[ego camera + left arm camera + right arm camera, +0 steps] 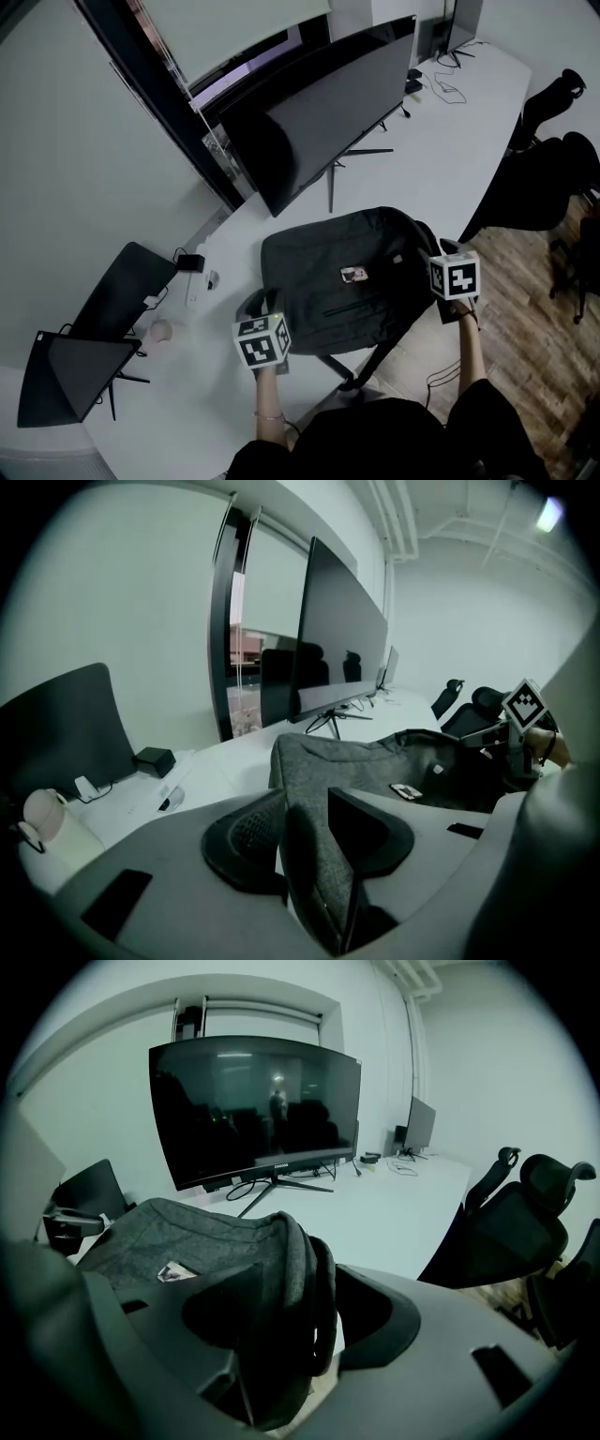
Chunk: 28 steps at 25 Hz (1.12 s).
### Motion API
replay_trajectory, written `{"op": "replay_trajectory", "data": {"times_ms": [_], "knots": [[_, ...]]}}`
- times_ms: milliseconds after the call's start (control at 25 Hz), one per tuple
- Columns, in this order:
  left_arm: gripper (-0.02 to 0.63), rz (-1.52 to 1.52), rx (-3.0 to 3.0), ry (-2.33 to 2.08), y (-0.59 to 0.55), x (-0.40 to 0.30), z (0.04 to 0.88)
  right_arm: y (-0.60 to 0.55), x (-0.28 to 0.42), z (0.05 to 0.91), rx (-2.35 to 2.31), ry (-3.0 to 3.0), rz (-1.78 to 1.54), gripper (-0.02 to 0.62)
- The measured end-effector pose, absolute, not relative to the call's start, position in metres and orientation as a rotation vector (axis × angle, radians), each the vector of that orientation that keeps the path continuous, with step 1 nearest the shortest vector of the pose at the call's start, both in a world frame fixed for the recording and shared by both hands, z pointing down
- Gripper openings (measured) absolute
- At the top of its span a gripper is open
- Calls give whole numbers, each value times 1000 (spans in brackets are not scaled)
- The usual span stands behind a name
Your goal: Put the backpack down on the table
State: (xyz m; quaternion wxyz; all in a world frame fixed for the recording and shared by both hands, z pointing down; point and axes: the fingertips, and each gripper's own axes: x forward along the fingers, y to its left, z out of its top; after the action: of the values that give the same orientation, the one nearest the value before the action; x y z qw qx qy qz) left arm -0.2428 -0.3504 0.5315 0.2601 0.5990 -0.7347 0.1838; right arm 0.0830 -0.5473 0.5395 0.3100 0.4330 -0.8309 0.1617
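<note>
A: Backpack (pixel 347 281) set-down, then: how should it have gone?

B: Level and slow, I judged. Left claw (pixel 314 822) was pinching the near left corner's fabric. Right claw (pixel 300 1307) stood spread, the right edge between its jaws but unpressed. It probably needed to bite first, or the load might have tipped.

A: And its look?

B: Dark grey, soft, slumped at the table's (pixel 431 141) near edge. A strap (pixel 361 370) dangled off, and a small label (pixel 354 274) showed on top.
</note>
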Motion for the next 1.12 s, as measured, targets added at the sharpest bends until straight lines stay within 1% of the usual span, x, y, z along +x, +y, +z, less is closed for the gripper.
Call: {"op": "replay_trajectory", "data": {"times_ms": [160, 280, 480, 800, 1120], "knots": [[108, 490, 1662, -2030, -346, -238, 517, -539, 81, 520, 1153, -2240, 390, 226], [65, 460, 1706, -2059, -342, -233, 501, -530, 80, 504, 1166, -2272, 344, 145], [34, 425, 1765, -2074, -332, -226, 482, -514, 81, 480, 1203, -2341, 287, 28], [18, 321, 1863, -2154, -312, -216, 444, -482, 77, 428, 1258, -2540, 194, 17], [17, 190, 1928, -2269, -291, -213, 413, -454, 89, 397, 1364, -2740, 192, 14]]}}
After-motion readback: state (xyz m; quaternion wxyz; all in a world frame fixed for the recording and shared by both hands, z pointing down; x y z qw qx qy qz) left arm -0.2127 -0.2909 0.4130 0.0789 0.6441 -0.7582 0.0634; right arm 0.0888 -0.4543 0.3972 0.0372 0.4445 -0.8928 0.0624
